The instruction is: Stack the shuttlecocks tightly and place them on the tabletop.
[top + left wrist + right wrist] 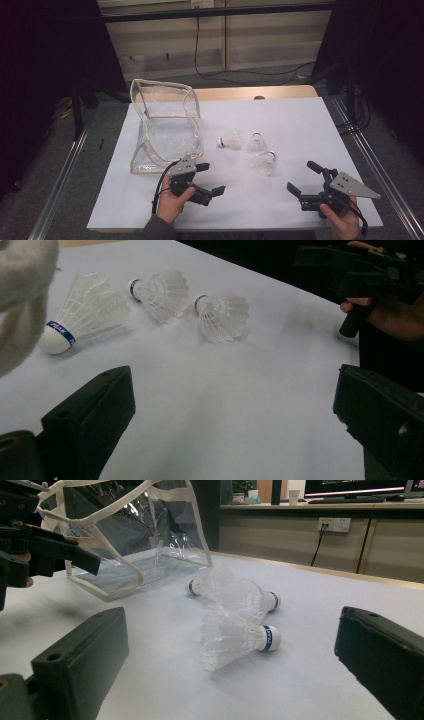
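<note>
Since both grippers hang wide open and empty, the right gripper (303, 178) sits closer than the left gripper (210, 178) to the nearest white feathered shuttlecock (265, 162), lying up-left of it, cork pointing away

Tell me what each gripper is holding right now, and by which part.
Nothing is held. The left gripper and the right gripper both stand open above the table, apart from the three shuttlecocks lying between them.

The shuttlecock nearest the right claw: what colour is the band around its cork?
Blue with white lettering, on the shuttlecock; the right gripper view shows it best.
</note>
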`<state>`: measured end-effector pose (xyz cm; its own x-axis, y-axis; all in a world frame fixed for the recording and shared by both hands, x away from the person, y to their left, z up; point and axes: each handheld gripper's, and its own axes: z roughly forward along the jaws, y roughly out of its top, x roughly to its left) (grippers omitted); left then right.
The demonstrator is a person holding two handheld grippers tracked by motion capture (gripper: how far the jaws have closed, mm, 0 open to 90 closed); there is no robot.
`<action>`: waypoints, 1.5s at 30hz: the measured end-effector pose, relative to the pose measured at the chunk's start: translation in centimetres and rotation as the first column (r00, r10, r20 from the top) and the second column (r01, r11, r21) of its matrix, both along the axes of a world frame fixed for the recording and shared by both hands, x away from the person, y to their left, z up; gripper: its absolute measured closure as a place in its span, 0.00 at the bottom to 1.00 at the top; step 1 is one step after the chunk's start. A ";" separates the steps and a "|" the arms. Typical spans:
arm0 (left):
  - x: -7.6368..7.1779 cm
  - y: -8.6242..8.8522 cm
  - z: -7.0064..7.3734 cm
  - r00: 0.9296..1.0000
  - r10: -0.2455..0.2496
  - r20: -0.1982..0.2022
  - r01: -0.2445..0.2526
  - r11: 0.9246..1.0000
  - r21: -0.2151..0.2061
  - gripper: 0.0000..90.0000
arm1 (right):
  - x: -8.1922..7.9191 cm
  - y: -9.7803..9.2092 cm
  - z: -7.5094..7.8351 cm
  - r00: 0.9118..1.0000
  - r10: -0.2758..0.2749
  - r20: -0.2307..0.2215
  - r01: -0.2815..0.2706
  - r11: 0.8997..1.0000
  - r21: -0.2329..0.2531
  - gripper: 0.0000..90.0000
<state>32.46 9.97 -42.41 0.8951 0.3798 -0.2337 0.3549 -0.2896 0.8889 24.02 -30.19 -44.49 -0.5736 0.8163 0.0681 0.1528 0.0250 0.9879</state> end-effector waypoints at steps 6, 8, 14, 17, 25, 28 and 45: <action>0.0 0.6 -0.1 1.000 0.009 -0.002 -0.009 1.000 -0.010 0.04 | 0.0 0.0 0.0 1.000 0.000 0.000 0.000 1.000 0.000 0.00; -0.1 0.7 -0.1 1.000 0.010 -0.001 -0.010 1.000 -0.016 0.04 | 0.0 0.0 0.0 1.000 0.000 0.000 0.000 1.000 0.001 0.01; -0.2 1.2 -0.3 1.000 0.006 0.003 -0.006 1.000 -0.012 0.04 | 0.0 0.0 0.0 1.000 0.000 -0.001 0.000 1.000 -0.001 0.01; -0.3 1.6 -0.3 1.000 0.009 0.005 -0.009 1.000 -0.019 0.04 | 0.0 0.0 0.0 1.000 0.001 0.000 -0.001 1.000 -0.001 0.01; -0.4 2.5 -0.4 1.000 0.015 0.011 -0.015 1.000 -0.019 0.04 | 0.0 0.1 0.0 1.000 0.000 -0.002 0.000 1.000 -0.006 0.01; -0.5 2.9 -0.5 1.000 0.017 0.011 -0.017 1.000 -0.014 0.04 | 0.0 0.1 0.0 1.000 0.000 -0.002 0.000 1.000 -0.006 0.01; -0.6 5.3 -0.9 0.999 0.048 0.003 -0.048 0.999 -0.025 0.04 | 0.0 0.2 0.0 1.000 -0.001 -0.004 0.001 1.000 -0.005 0.01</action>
<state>31.89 15.25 -43.26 0.8769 0.4166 -0.2400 0.3643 -0.2499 0.8971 24.07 -29.94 -44.47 -0.5722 0.8175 0.0662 0.1570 0.0299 0.9871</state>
